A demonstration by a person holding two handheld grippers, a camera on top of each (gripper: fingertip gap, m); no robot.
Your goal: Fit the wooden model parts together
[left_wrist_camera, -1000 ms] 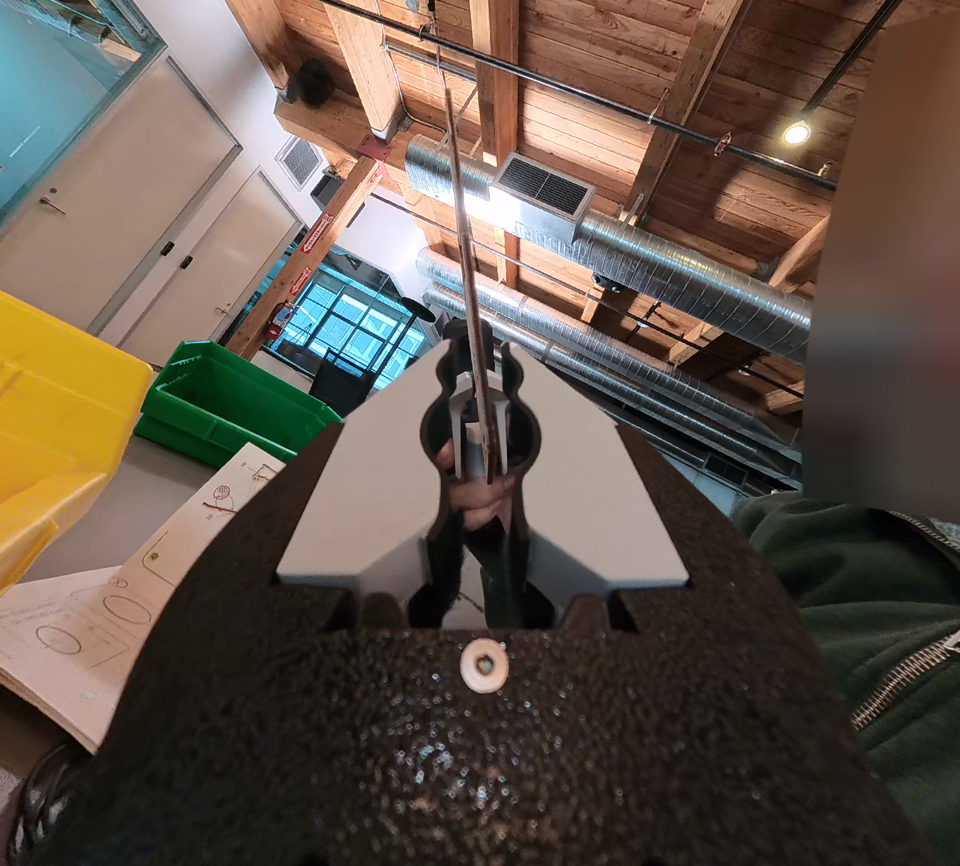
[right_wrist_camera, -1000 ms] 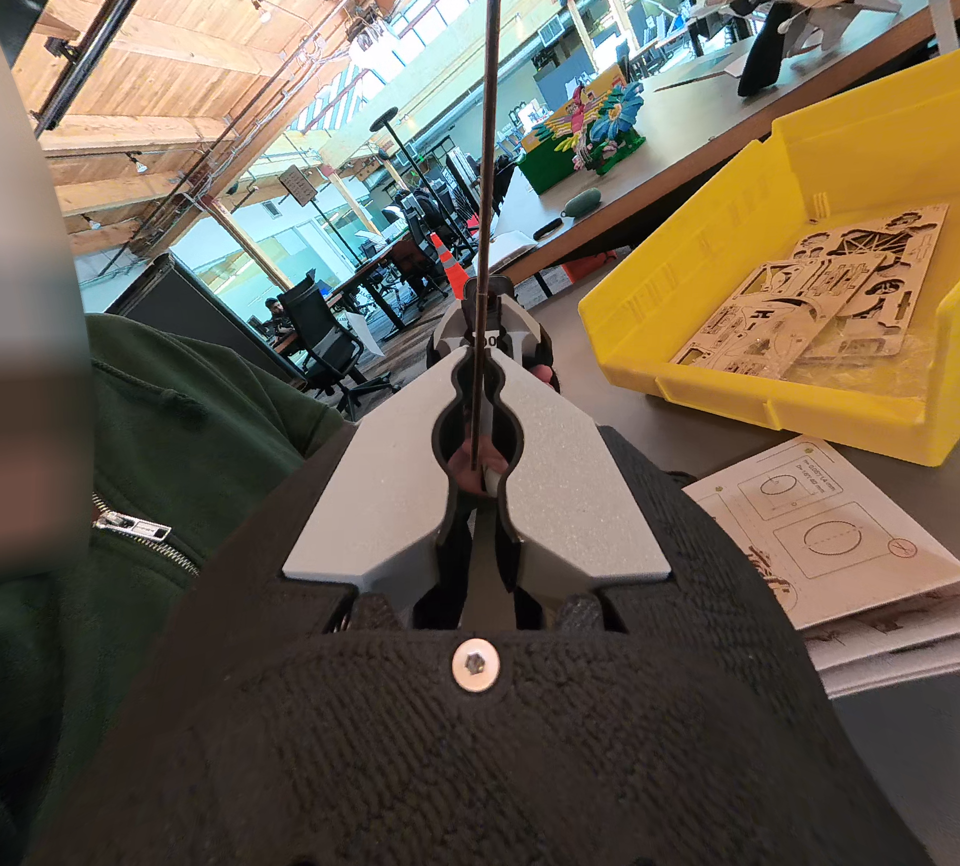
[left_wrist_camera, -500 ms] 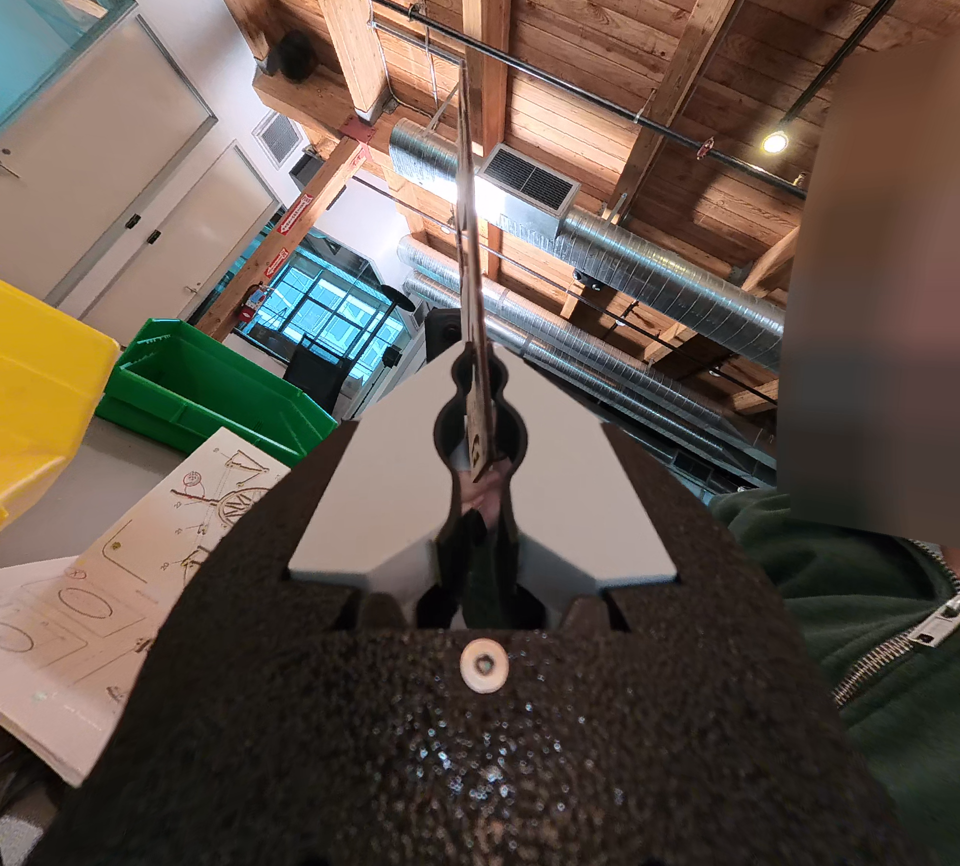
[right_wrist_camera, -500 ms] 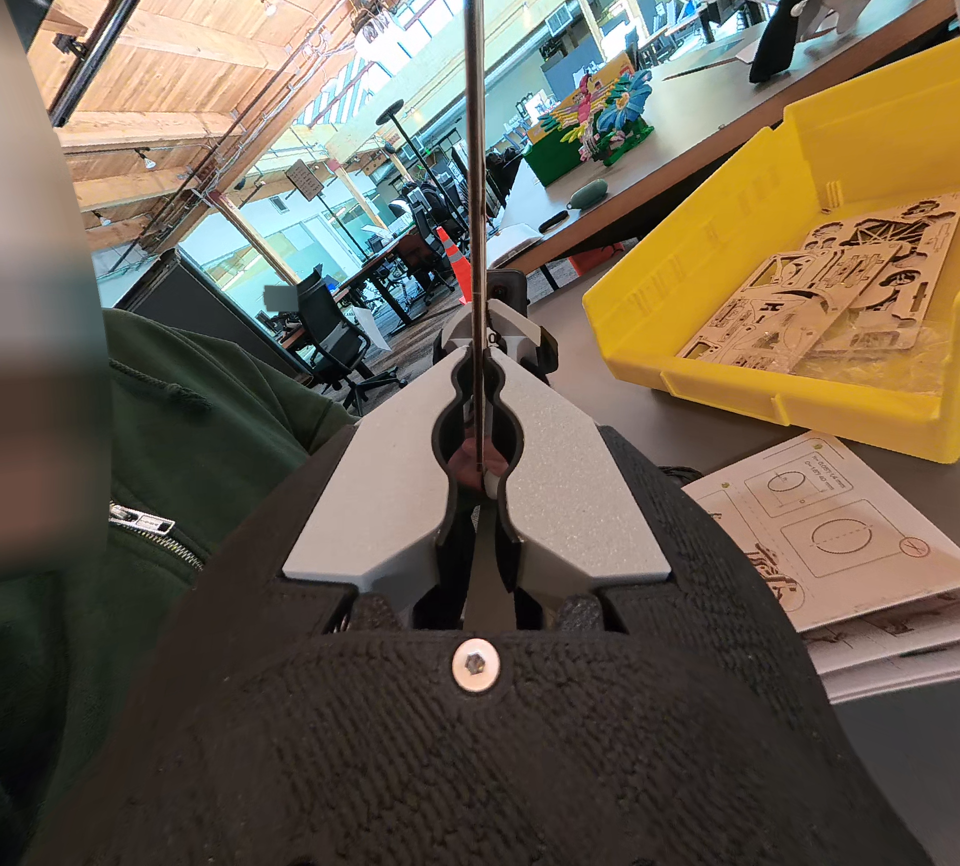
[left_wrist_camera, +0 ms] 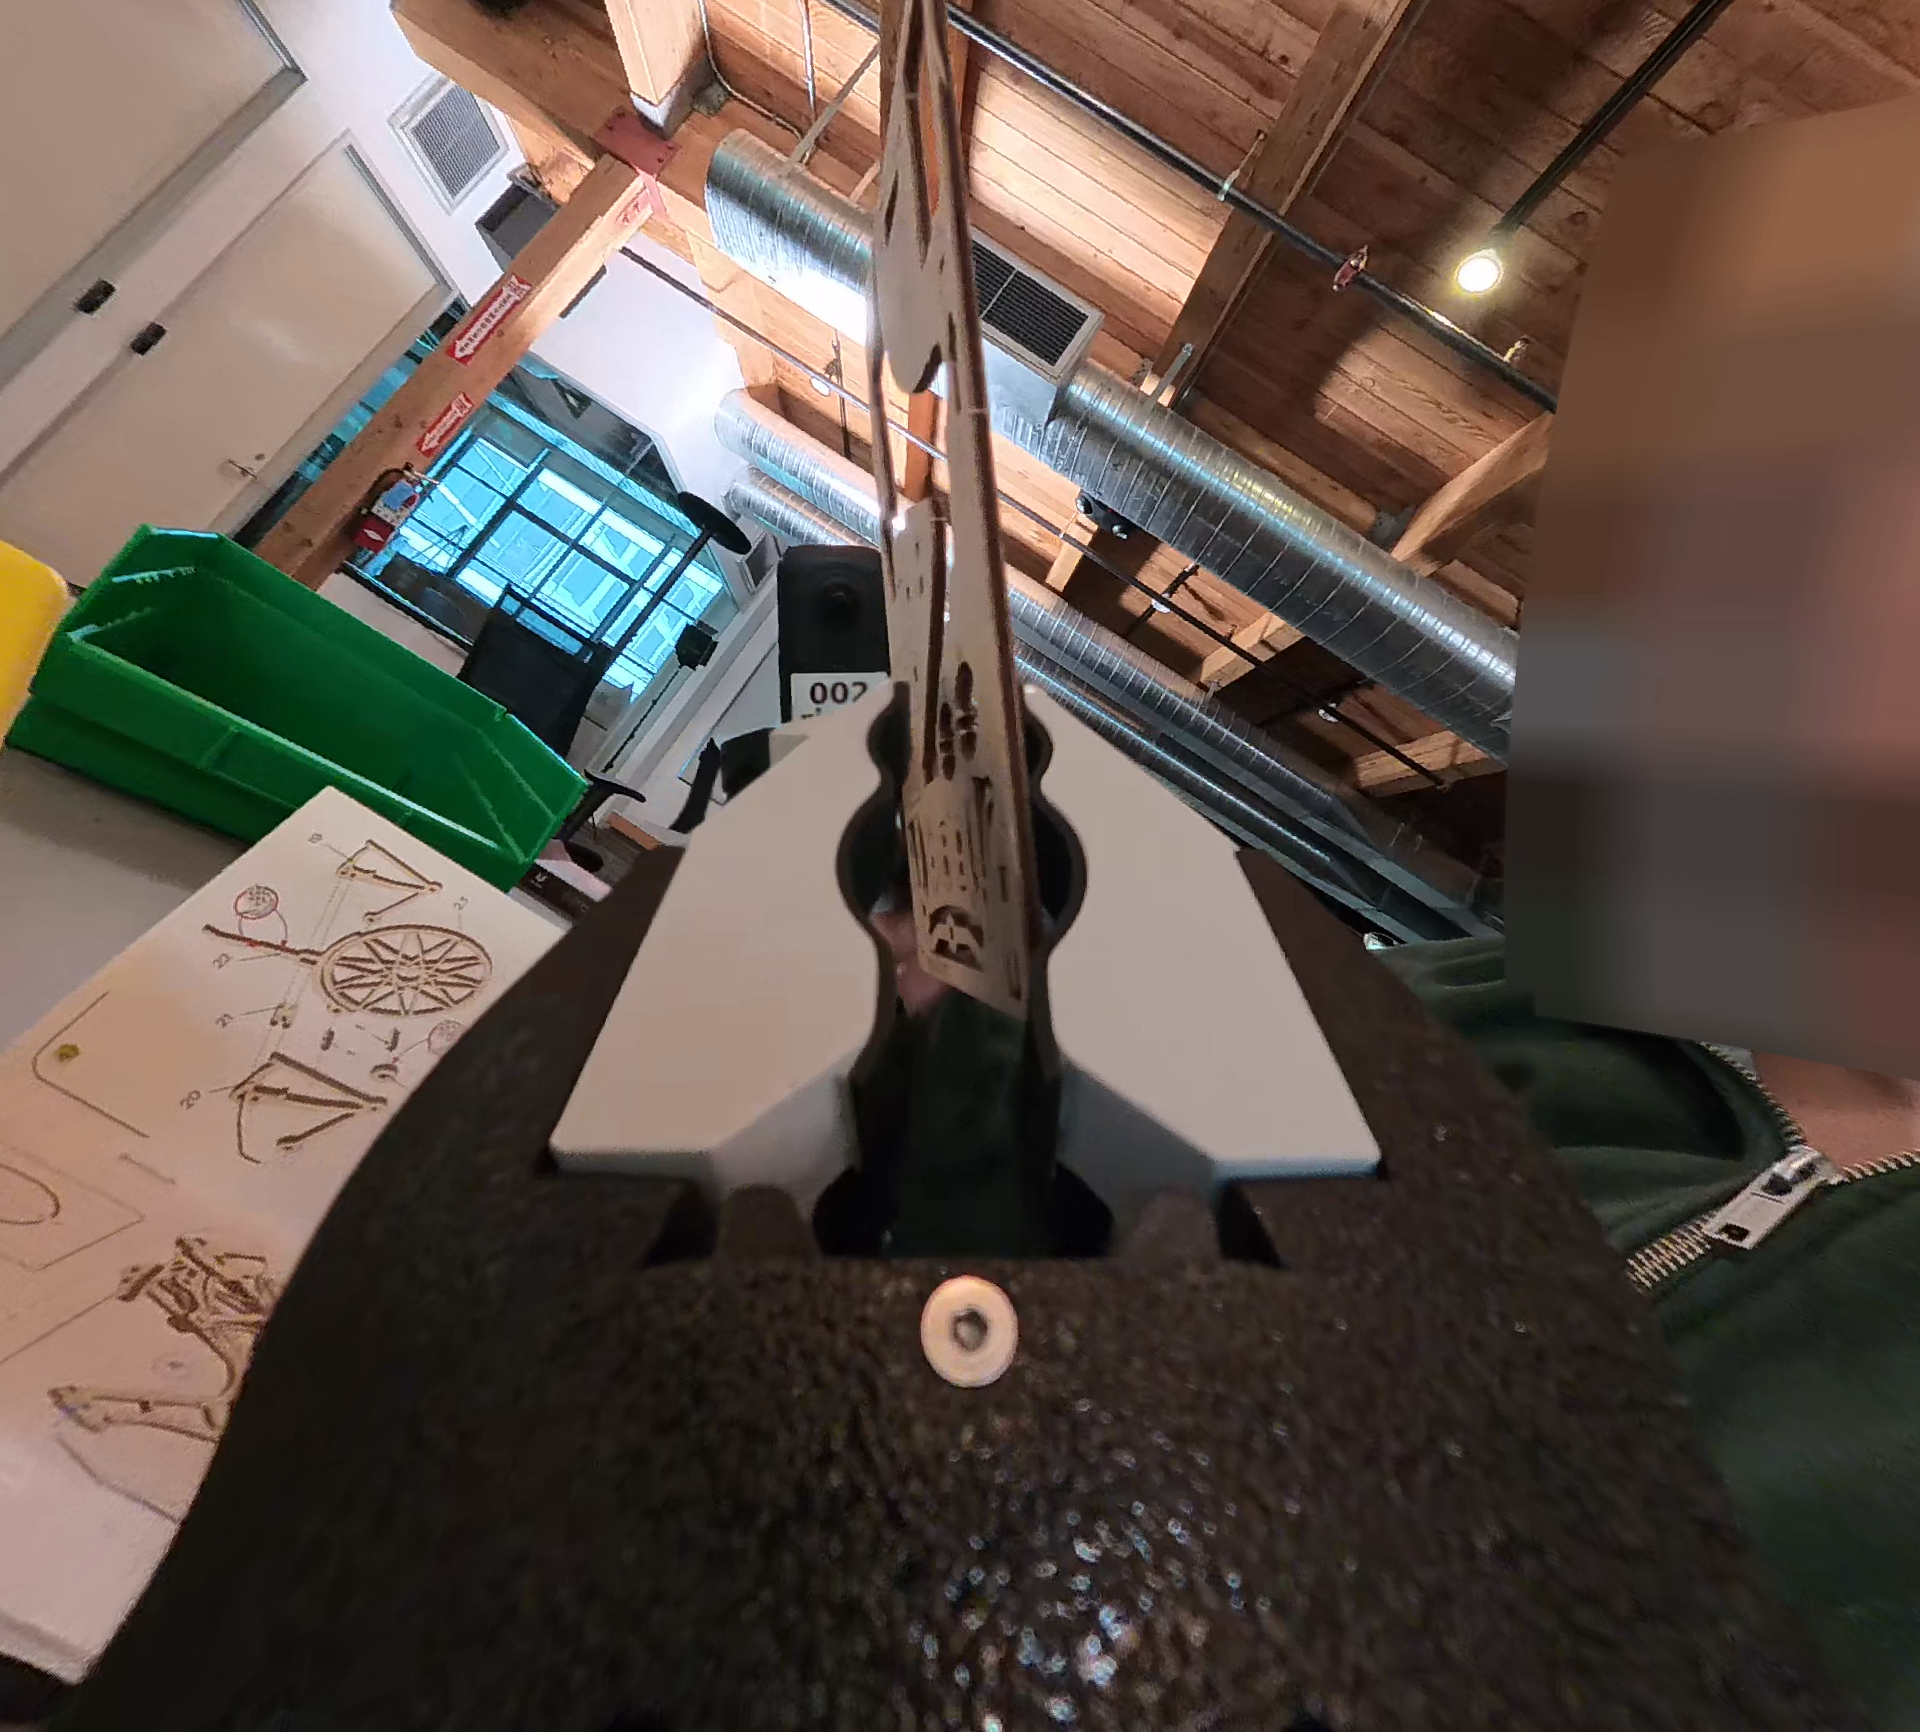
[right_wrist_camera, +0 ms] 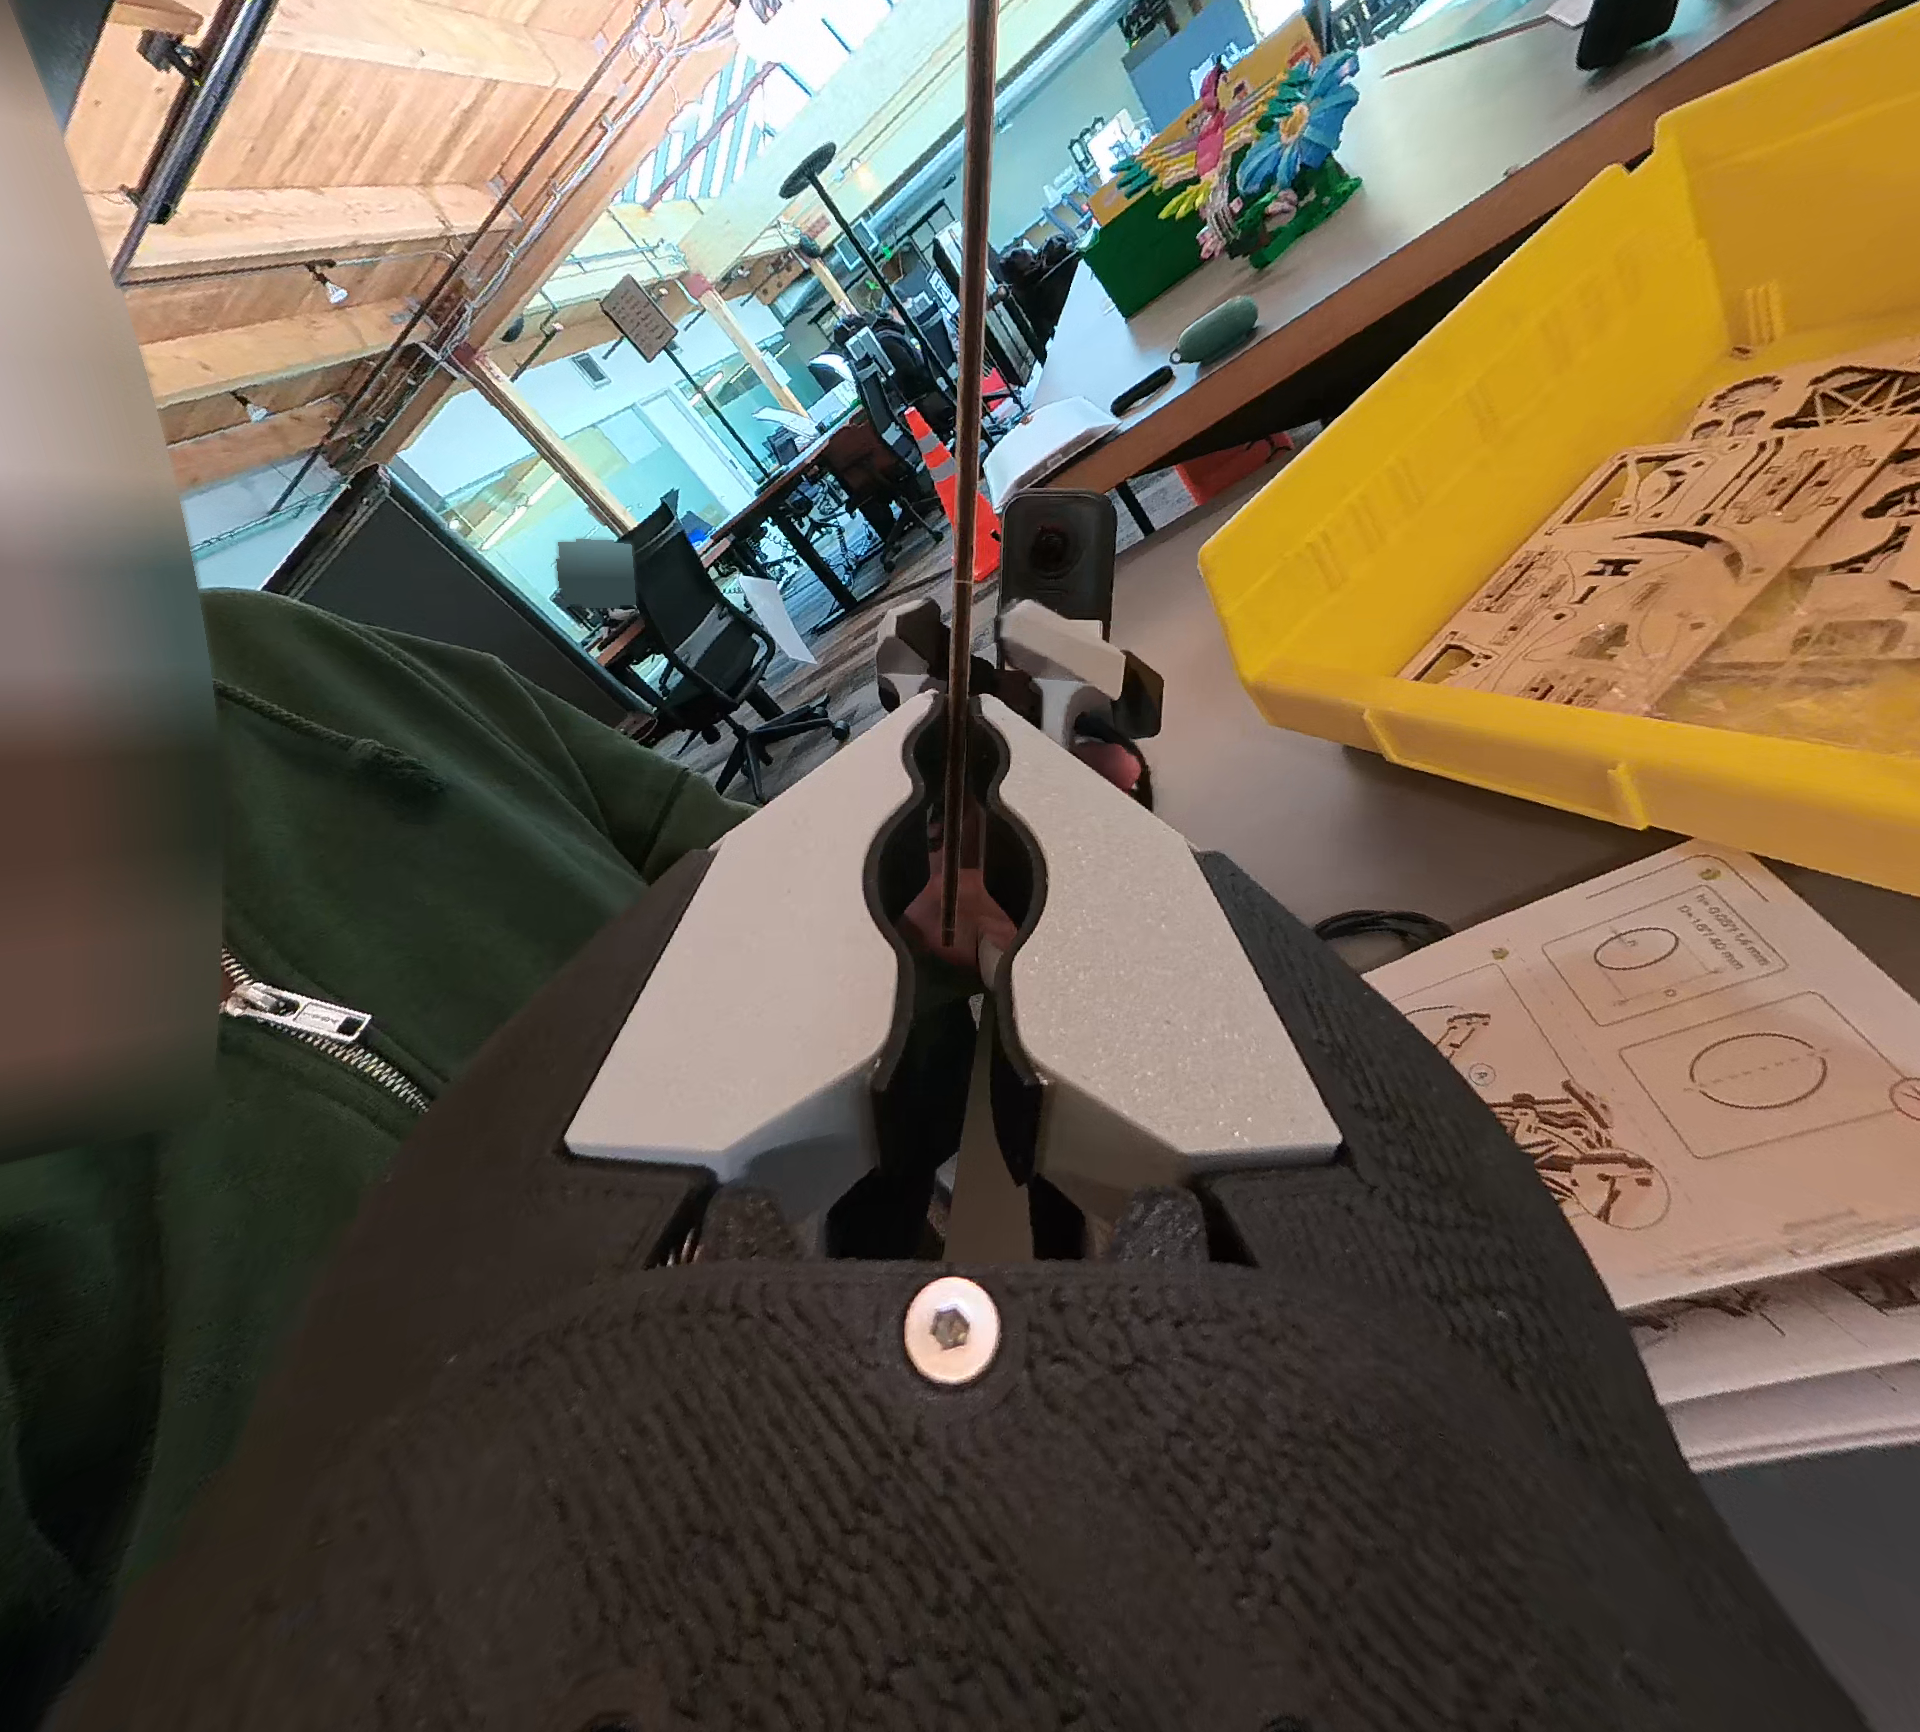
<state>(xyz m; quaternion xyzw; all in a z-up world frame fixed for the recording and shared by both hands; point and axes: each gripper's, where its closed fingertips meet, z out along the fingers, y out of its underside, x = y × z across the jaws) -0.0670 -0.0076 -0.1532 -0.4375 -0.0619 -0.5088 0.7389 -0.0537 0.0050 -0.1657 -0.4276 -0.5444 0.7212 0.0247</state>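
Both my left gripper (left_wrist_camera: 961, 737) and right gripper (right_wrist_camera: 961, 716) pinch one uncut wooden sheet (left_wrist_camera: 940, 477) mid-frame; nothing looks fitted yet.

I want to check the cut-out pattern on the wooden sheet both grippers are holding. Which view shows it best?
The left wrist view: the wooden sheet is turned slightly, so its laser-cut openings show above the left gripper. In the right wrist view the sheet is edge-on, a thin dark line in the right gripper.
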